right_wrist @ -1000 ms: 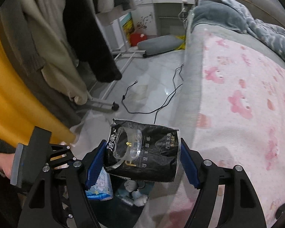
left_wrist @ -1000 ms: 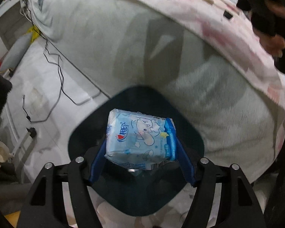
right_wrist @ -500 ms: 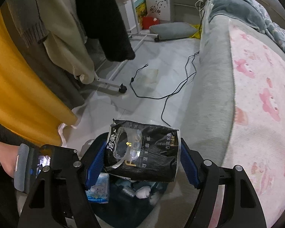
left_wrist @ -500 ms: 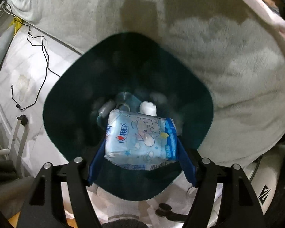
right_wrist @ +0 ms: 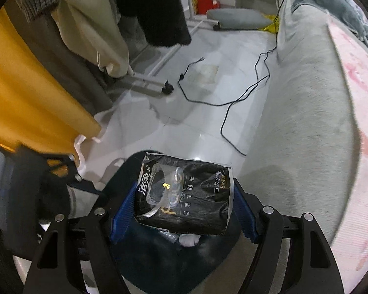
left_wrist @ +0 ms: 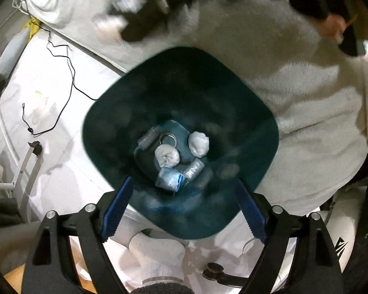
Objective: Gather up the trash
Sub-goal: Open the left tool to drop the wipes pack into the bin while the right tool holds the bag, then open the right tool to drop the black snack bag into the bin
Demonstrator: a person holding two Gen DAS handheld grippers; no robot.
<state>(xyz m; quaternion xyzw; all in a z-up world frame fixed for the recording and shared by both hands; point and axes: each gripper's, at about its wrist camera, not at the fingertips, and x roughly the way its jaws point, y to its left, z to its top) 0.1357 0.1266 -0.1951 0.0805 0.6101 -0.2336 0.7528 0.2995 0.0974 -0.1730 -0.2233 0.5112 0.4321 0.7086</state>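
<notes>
Jaws spread, left gripper (left_wrist: 181,204) hangs over the bin (left_wrist: 245,112), seemingly empty.

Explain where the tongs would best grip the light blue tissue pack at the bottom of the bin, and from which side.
Come straight down from above: the dark green bin walls block every side. Grip the light blue tissue pack across its short width, tongs closing on its two long edges; it lies flat beside crumpled tissue balls, so stay clear of them.
</notes>
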